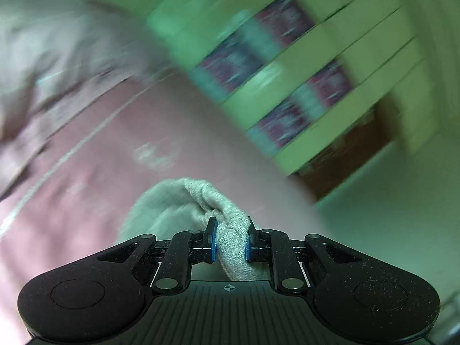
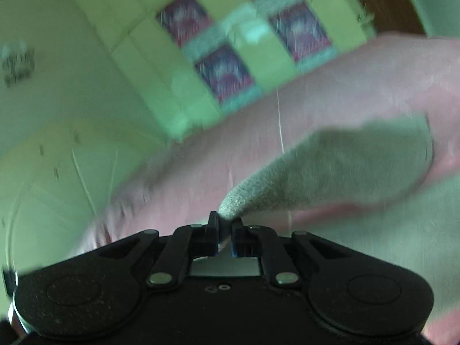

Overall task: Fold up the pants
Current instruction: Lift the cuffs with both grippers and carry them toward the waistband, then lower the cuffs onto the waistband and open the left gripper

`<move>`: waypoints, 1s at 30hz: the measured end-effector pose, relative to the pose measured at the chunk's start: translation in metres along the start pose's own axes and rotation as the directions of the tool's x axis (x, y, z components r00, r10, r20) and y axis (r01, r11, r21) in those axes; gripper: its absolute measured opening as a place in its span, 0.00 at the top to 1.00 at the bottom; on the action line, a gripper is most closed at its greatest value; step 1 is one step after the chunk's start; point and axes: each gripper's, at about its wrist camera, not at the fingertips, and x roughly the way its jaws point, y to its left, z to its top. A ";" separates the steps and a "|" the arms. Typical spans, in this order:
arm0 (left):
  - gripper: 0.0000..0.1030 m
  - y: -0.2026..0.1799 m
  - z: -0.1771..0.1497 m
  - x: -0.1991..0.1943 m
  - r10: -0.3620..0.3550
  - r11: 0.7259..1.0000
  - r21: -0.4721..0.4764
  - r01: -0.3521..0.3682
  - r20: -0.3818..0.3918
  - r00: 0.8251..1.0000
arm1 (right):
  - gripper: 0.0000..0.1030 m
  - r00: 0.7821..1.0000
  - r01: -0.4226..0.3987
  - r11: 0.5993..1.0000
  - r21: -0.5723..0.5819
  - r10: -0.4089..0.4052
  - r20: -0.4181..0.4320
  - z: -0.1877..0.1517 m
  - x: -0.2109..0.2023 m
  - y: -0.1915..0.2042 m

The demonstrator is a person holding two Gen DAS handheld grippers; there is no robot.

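The pants are light grey knit fabric. In the left wrist view a thick bunched fold of the pants (image 1: 201, 201) runs back between the blue pads, and my left gripper (image 1: 231, 240) is shut on it. In the right wrist view a corner of the same grey pants (image 2: 330, 166) tapers down into the jaws, where my right gripper (image 2: 225, 234) is shut on a thin edge of it. Both pieces hang lifted above a pink sheet (image 1: 72, 172). The remainder of the pants is blurred or out of frame.
The pink sheet (image 2: 287, 109) covers a bed-like surface. Beyond it lies a pale green floor with a patterned patch of dark red and teal squares (image 1: 276, 69) (image 2: 230, 57). A rumpled whitish cloth (image 1: 43, 43) sits at the upper left. Both views are motion-blurred.
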 end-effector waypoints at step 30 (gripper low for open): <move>0.83 0.037 -0.028 0.018 0.193 0.980 0.065 -0.189 -0.059 0.979 | 1.00 0.973 0.109 0.992 -0.068 -0.120 -0.195 -0.029 0.060 -0.011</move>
